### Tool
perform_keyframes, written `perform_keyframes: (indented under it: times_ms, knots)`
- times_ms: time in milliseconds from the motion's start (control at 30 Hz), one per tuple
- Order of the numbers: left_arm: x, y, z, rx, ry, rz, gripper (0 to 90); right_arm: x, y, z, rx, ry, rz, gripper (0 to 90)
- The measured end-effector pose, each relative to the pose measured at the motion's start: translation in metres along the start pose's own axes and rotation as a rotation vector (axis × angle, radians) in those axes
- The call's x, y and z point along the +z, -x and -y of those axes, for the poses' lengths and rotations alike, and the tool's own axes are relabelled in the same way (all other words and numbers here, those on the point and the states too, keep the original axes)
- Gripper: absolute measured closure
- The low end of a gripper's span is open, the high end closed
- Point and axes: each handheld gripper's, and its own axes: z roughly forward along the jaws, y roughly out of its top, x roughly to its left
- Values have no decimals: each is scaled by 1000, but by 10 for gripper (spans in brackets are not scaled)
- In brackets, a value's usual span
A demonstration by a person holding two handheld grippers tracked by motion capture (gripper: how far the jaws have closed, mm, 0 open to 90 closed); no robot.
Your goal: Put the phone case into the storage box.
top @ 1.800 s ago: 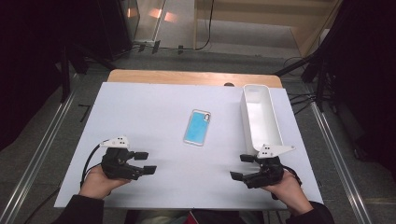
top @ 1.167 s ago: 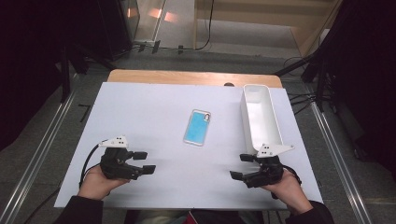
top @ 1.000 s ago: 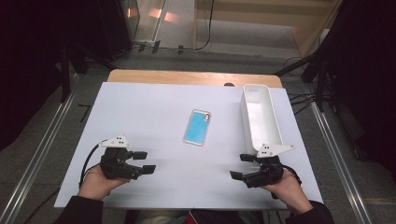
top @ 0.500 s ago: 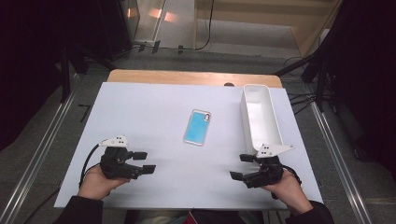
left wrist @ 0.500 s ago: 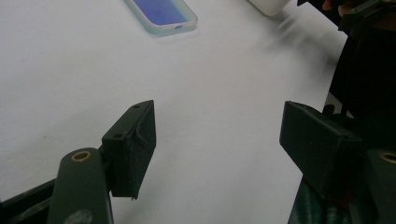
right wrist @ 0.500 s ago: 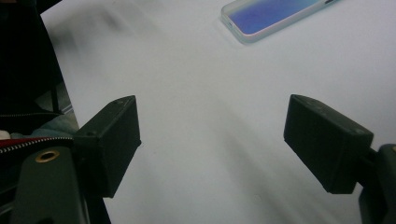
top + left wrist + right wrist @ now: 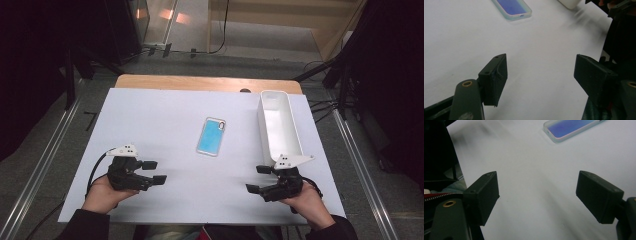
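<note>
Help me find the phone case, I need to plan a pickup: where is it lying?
In the high view the phone case lies flat near the middle of the white table, just left of the long white bin, untouched.

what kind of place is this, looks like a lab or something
Probably a recording lab or test rig: a white-topped table framed by floor rails, dark curtains around it, and loose cables on the floor.

The high view looks down and forward over the whole worktop (image 7: 165, 115). Both gripper views sit low and close, sharing the phone (image 7: 212, 137) near their upper edges.
</note>
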Motion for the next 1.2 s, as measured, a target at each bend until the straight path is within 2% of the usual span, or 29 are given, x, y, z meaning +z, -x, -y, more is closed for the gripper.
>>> perform_keyframes:
  times_ms: [267,367,867,1200]
  knots:
    - [8,0,-7,10,-3,-9,270,1,0,0,-10,-8,0,173]
    - [14,1,-11,12,4,-17,271,1,0,0,2,-14,-2,173]
    - [29,1,-28,27,9,-33,272,1,1,0,-1,-19,-1,173]
    - [36,1,-43,38,11,-27,271,1,1,0,0,-17,-4,173]
